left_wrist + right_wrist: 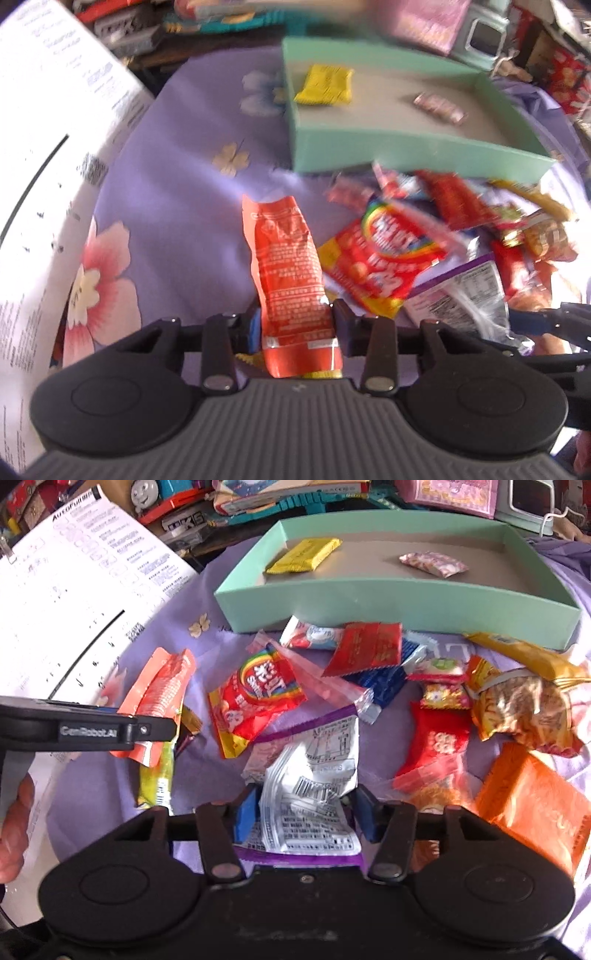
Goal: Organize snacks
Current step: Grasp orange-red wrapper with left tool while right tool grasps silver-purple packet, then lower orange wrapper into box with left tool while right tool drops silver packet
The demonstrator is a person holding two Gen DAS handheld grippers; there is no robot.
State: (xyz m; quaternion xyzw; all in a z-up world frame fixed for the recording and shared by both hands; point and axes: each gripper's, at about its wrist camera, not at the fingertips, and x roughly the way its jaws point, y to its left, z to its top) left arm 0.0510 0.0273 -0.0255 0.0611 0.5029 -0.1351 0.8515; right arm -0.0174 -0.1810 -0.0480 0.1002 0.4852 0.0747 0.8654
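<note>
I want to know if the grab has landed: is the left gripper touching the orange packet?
Touching. In the left wrist view the left gripper has both pads pressed against the sides of the orange packet, no gap showing.

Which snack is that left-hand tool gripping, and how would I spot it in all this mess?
Start at the shallow mint-green cardboard box on the purple flowered cloth. Just in front of it lies the heap of wrappers; at the heap's left edge, the left tool pinches a long, crinkled orange-red foil sachet. Unlike the square red rainbow-printed candy bag beside it, it is narrow, plain-coloured and covered in small white print.
</note>
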